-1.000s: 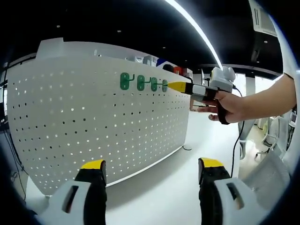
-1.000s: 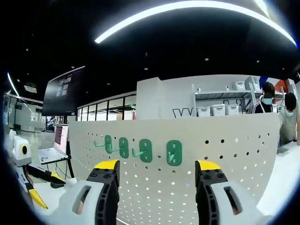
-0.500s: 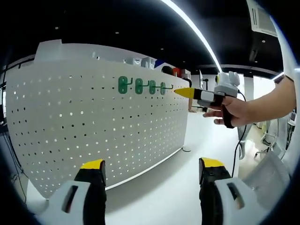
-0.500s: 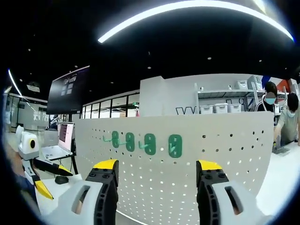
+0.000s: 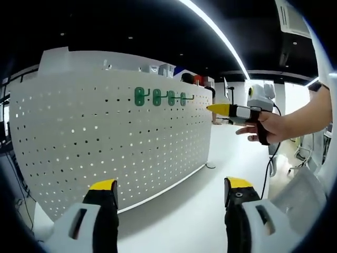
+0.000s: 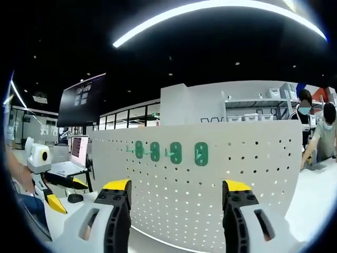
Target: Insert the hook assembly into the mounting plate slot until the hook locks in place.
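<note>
Four green hooks (image 5: 160, 97) hang in a row near the top edge of the white pegboard (image 5: 105, 142), seated in its holes; in the right gripper view the same hooks (image 6: 171, 153) sit side by side on the pegboard (image 6: 237, 174), their prongs pointing out from the panel. The left gripper (image 5: 167, 192) stands well back from the pegboard, below the hooks, its yellow-tipped jaws wide apart and holding nothing. The right gripper (image 6: 174, 192) faces the pegboard below the hooks, jaws likewise wide apart and empty. In the left gripper view the right gripper (image 5: 224, 109) appears to the right of the hooks, clear of the pegboard, gripped by a hand (image 5: 271, 128); its yellow tips point toward the hook row (whether those tips are parted cannot be told from this side). In the right gripper view the left gripper (image 6: 52, 192) shows to the left of the pegboard. Beyond the pegboard's left end stand a laptop (image 6: 73, 158) and a dark screen (image 6: 80, 99); behind its right end are shelves (image 6: 253, 108) with bins and two people (image 6: 316, 132).
</note>
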`<act>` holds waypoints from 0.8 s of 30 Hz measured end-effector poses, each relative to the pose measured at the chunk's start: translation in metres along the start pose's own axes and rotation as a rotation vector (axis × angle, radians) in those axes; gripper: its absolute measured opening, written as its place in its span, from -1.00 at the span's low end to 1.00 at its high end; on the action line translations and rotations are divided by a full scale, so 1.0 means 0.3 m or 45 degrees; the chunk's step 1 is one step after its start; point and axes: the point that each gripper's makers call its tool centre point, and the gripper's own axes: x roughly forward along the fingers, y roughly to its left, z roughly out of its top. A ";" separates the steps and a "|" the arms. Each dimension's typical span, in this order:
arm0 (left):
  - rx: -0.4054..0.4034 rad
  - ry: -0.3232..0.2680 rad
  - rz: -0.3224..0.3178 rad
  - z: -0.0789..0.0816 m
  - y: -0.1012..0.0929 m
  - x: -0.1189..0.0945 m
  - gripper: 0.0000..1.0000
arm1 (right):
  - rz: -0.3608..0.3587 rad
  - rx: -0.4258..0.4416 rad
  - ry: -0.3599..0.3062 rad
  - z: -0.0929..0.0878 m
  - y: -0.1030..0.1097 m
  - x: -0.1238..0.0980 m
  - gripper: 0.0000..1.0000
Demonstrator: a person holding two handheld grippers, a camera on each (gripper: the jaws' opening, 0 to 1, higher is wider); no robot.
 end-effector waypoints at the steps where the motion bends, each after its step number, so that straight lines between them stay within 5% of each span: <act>1: 0.000 -0.001 0.002 0.000 0.001 -0.003 0.71 | 0.002 -0.002 0.001 -0.003 0.002 -0.007 0.38; 24: 0.015 -0.017 0.066 -0.006 0.008 -0.106 0.82 | 0.017 0.030 0.062 -0.085 0.057 -0.173 0.51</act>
